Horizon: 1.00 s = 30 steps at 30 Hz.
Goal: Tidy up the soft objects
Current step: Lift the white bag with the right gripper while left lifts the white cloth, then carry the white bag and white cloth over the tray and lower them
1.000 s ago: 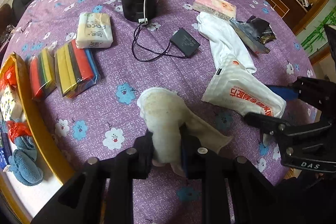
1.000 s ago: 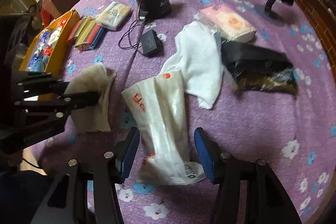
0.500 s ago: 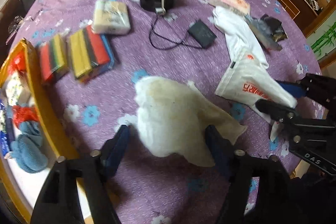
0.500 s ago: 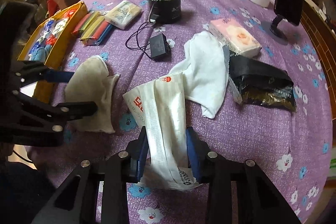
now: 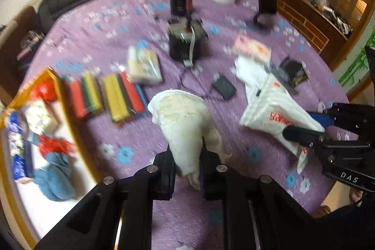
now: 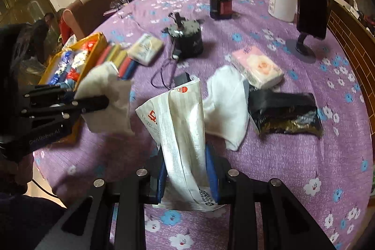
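Left gripper (image 5: 186,157) angled steeply down, jaws clamped on a cream cloth (image 5: 185,118) held clear of the purple tabletop (image 5: 140,151), beside the yellow tray (image 5: 77,132). Right gripper (image 6: 187,170) pitched down likewise, jaws pinched tight on a white plastic packet (image 6: 180,118), lifted above the white sock (image 6: 227,104).

Right tongs (image 6: 187,176) clamped on white plastic packet (image 6: 182,123), lifted above purple-clothed table (image 6: 293,168); left tongs (image 6: 103,102) pinching cream cloth (image 6: 105,97) beside yellow tray (image 6: 95,48).
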Motion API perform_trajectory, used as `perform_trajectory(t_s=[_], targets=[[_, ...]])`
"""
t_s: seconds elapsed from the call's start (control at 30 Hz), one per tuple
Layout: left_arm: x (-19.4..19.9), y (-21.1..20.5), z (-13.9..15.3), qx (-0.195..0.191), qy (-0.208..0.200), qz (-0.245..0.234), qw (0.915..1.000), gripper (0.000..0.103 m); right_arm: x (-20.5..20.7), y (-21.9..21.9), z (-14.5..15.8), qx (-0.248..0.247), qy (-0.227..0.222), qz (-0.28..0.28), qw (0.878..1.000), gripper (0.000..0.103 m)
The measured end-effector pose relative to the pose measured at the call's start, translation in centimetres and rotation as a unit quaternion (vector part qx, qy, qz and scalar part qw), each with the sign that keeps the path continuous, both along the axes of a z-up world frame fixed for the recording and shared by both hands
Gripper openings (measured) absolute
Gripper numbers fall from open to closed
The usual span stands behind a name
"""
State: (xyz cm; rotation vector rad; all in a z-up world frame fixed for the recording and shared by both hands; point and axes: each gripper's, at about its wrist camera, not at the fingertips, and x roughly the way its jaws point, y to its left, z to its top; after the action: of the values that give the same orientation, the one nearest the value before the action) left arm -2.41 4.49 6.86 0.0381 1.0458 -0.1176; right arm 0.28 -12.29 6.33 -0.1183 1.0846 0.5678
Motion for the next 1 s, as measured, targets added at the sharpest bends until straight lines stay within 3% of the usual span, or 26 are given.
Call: perform_trajectory(t_s=[0.27, 0.63, 1.0], targets=[[-0.8, 1.5, 2.5, 0.028, -0.053, 0.028, 0.9978, 0.015, 0.0, 1.5, 1.0, 0.012, -0.006, 0.013, 1.000, 0.032], [-2.9, 4.5, 3.8, 0.038, -0.075, 0.072, 0.9939, 0.015, 0.0, 5.1, 2.8, 0.025, -0.008, 0.054, 0.998, 0.033], [-4.9, 9.0, 4.2, 0.036, -0.083, 0.122, 0.9885, 0.016, -0.1, 11.3, 4.4, 0.038, -0.002, 0.113, 0.993, 0.033]])
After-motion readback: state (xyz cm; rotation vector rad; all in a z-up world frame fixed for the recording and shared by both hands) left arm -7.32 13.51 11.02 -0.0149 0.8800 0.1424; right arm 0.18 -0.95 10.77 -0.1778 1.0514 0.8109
